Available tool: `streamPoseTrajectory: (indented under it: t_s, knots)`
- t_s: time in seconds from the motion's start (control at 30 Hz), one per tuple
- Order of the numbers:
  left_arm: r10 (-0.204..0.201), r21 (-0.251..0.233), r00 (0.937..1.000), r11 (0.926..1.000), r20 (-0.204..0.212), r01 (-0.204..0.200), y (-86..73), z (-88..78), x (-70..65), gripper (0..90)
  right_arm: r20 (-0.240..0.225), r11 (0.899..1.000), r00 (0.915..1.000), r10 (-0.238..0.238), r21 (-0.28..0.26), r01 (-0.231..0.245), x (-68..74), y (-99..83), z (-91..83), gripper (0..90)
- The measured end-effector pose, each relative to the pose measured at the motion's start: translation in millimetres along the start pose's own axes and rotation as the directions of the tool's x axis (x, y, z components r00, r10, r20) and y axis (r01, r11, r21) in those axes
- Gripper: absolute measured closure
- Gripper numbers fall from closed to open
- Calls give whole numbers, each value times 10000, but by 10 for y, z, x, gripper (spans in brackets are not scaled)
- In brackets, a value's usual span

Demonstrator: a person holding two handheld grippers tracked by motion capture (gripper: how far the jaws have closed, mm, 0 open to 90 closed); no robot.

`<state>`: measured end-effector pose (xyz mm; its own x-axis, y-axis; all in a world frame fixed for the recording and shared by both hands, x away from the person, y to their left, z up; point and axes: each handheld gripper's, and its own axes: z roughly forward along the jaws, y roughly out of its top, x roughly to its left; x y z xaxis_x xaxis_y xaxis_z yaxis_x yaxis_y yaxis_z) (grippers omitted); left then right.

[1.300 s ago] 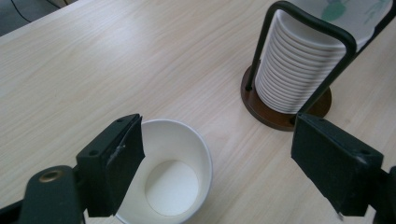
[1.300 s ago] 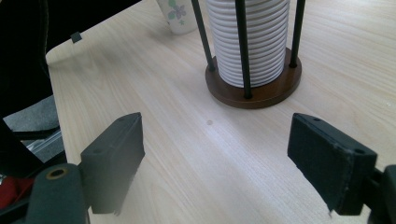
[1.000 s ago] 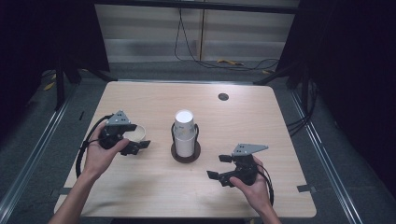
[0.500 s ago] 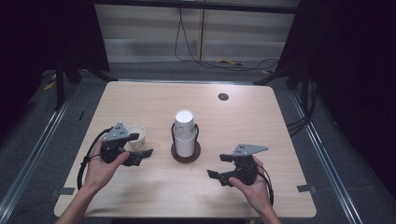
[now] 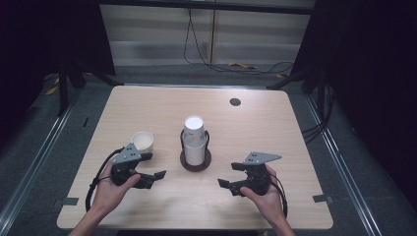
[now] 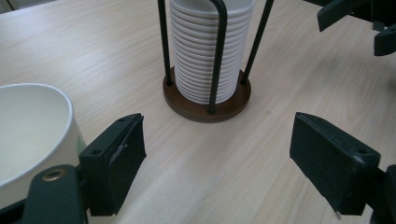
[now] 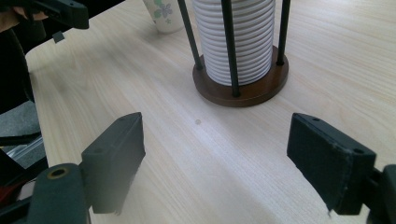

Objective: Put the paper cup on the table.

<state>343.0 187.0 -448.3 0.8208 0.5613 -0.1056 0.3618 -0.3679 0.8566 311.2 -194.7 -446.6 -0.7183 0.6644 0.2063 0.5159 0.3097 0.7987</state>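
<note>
We are seeing the left gripper (image 5: 147, 169), jaws gaping and empty, sitting just beside the single white paper cup (image 5: 142, 141) standing upright toward the table's (image 5: 295, 123) left edge, nearer it than the equally wide-open right gripper (image 5: 235, 178).

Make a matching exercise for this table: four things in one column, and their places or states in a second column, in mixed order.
Things:
1. single cup
2. cup stack
3. left claw
4. dark disc

Places or states:
A. inside the wire holder, mouths down
B. open, nothing between the jaws
C. on the far side of the table, alone
D. upright, just beyond the left claw

Pairs: 1-D, 2-A, 3-B, 4-C
</note>
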Motion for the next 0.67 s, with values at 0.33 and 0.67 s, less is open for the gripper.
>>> streamPoseTrajectory:
  t_s: [0.33,0.67]
  knots:
    - [-440,87,9986,9990,306,438,-205,60,-76,182,158,10000,9999,-37,52,36,3,-19,-4,189]
    - [-337,189,9982,9993,503,328,-346,138,-128,181,278,10000,9996,35,72,-37,-7,-46,21,189]
